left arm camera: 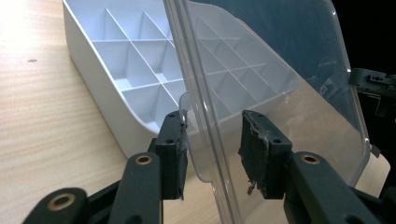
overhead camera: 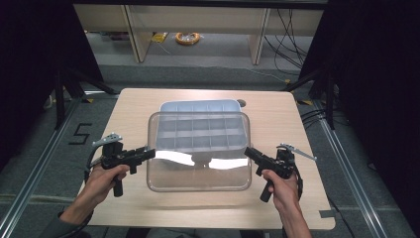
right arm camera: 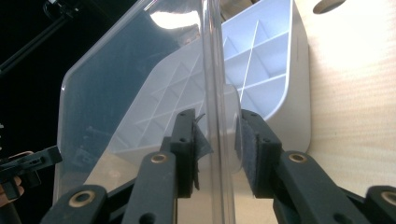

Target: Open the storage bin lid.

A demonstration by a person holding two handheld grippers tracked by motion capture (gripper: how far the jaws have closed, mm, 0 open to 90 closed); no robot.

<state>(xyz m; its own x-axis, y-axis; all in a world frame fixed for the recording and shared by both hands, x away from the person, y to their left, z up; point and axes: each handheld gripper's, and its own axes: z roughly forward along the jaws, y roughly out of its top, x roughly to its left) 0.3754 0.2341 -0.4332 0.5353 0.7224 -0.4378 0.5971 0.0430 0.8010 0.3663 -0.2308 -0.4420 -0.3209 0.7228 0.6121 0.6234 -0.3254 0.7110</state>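
Note:
A clear plastic lid [overhead camera: 198,168] hangs tilted above the near part of a white divided box [overhead camera: 198,106] on the wooden table. My left gripper [overhead camera: 151,153] grips the lid's left rim and my right gripper [overhead camera: 247,151] its right rim. In the left gripper view the lid [left arm camera: 280,70] runs between the jaws of my left gripper [left arm camera: 212,149], with the box [left arm camera: 121,60] behind. In the right gripper view my right gripper [right arm camera: 217,149] is shut on the rim of the lid [right arm camera: 116,79], beside the box [right arm camera: 280,60].
The table [overhead camera: 133,104] has bare wood around the box and a small round hole [overhead camera: 241,103] at the back right. Black curtains stand at both sides. On the floor beyond the table lie a roll of yellow tape [overhead camera: 187,38] and cables.

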